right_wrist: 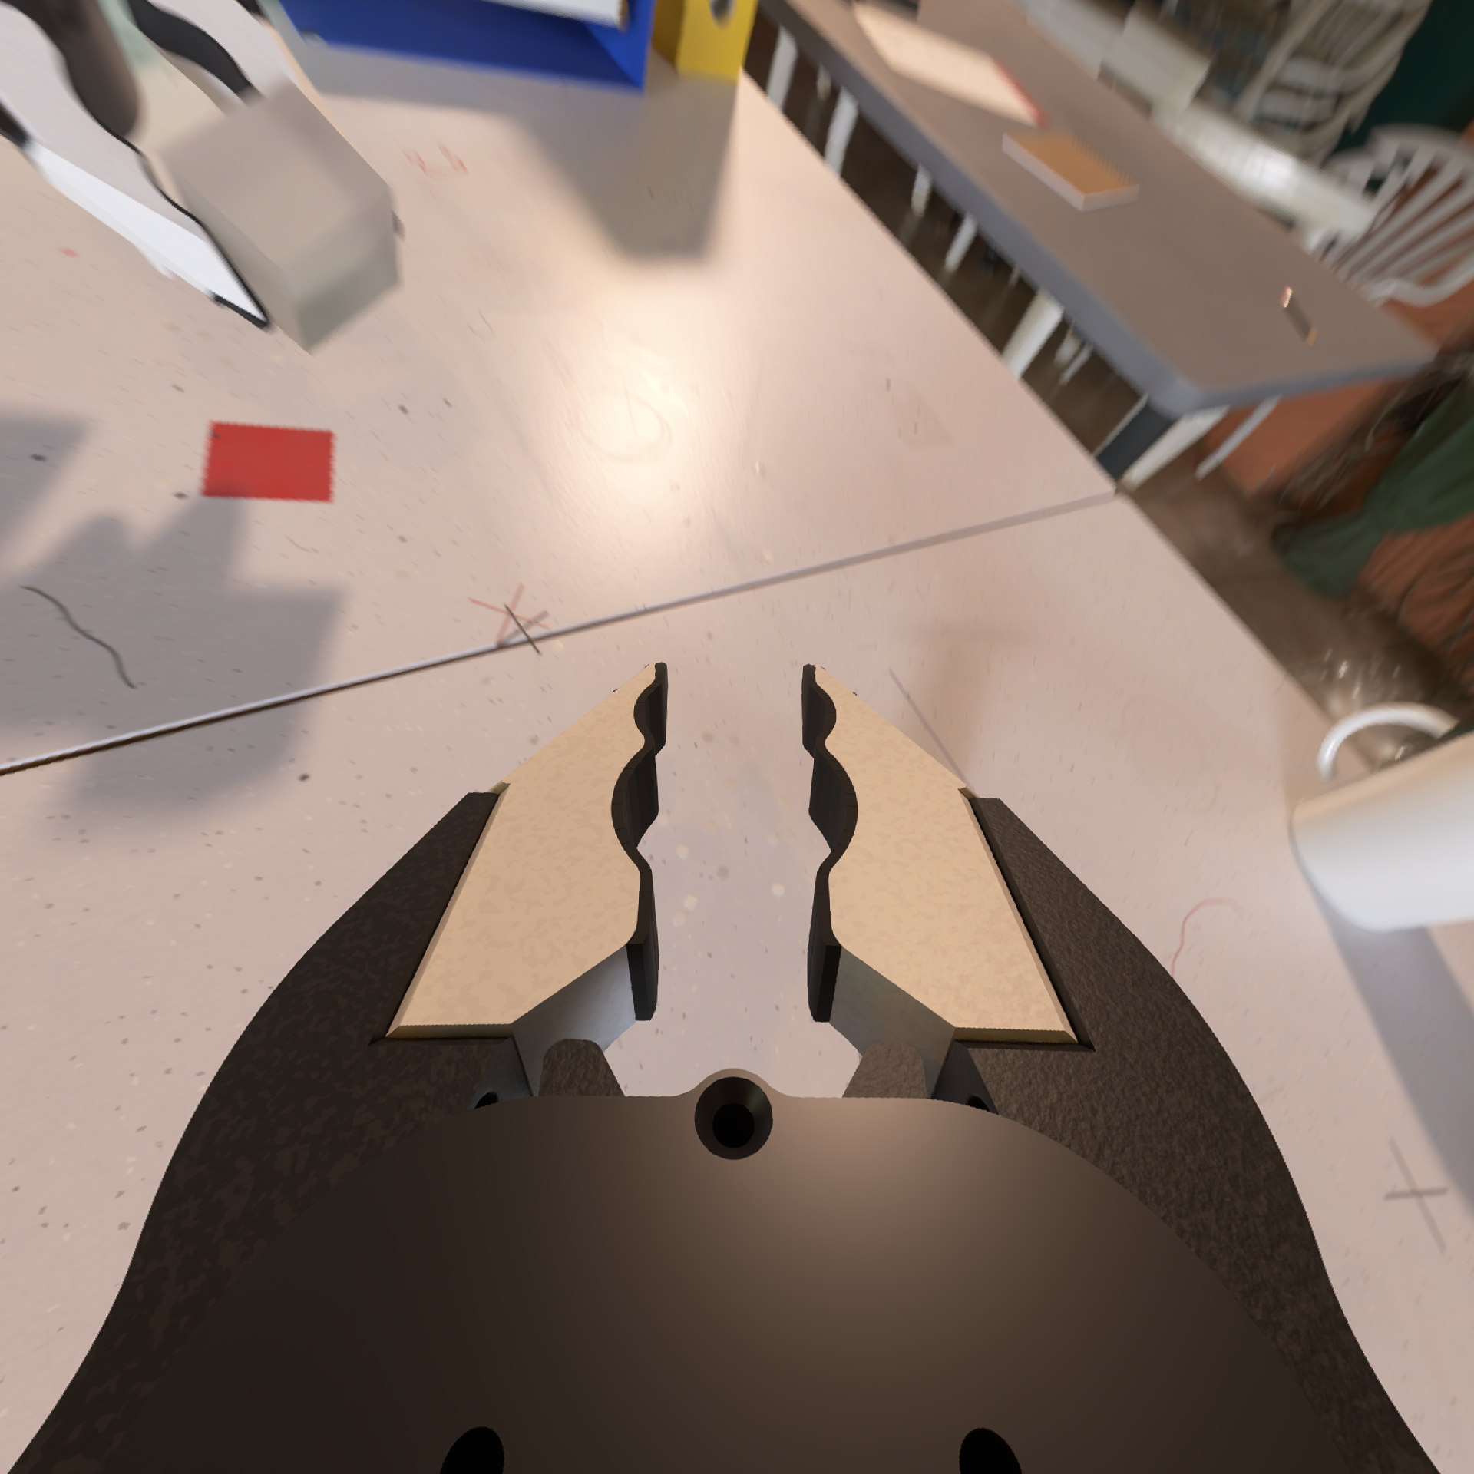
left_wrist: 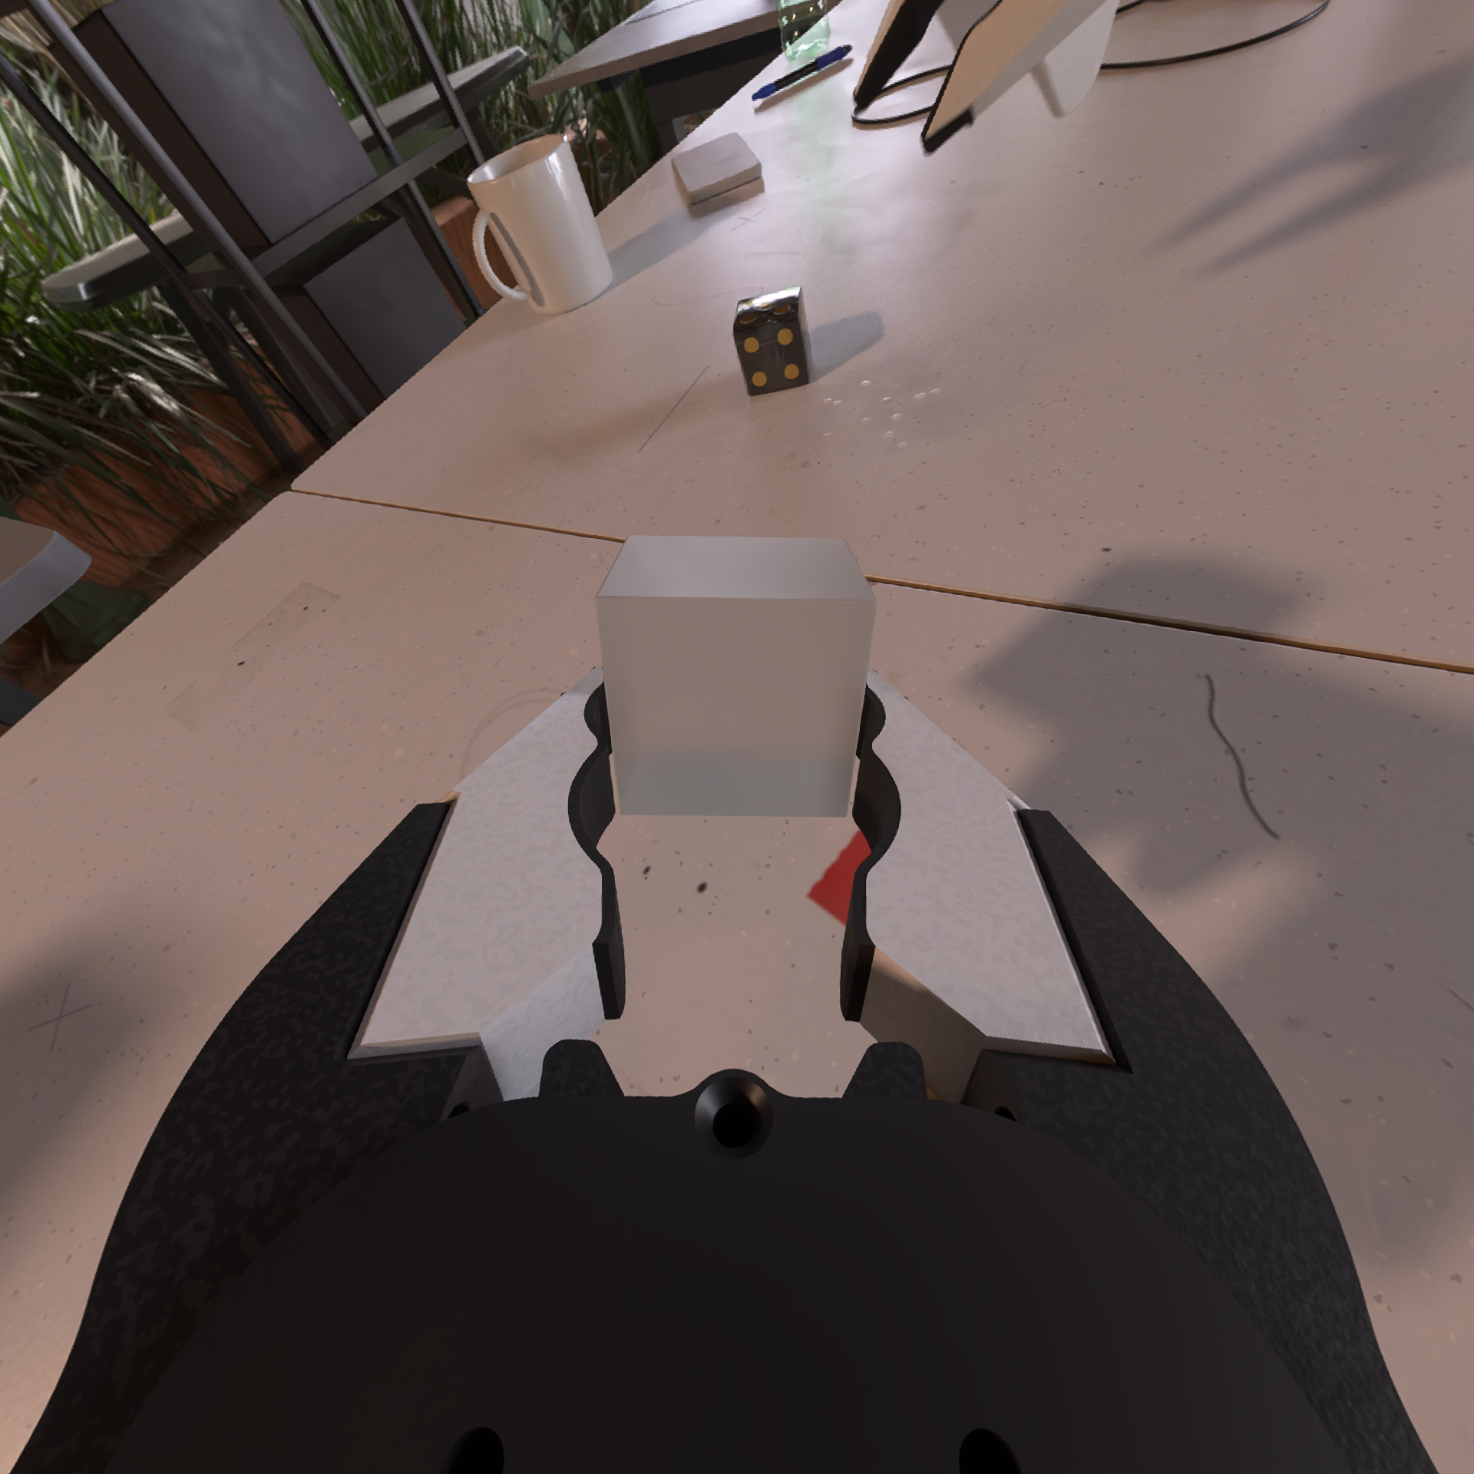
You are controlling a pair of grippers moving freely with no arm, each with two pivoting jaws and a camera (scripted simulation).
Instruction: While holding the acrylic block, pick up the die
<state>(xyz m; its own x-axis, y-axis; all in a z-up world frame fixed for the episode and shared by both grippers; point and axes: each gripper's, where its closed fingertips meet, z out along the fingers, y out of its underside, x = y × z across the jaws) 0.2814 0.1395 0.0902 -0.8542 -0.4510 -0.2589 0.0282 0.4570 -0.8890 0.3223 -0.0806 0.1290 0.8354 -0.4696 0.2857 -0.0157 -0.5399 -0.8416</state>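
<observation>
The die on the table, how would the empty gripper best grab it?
Likely from above, closing on two opposite flat side faces of the die. It sits flat on the table as a small cube, with open space around it; the white mug stands clear. The right gripper is open and empty, while the left gripper holds the acrylic block.

I take the white mug as my landmark on the pale bench. Just past it lies a flat grey pad, farther on a blue pen. Well on the near side of the mug is a red square.
</observation>
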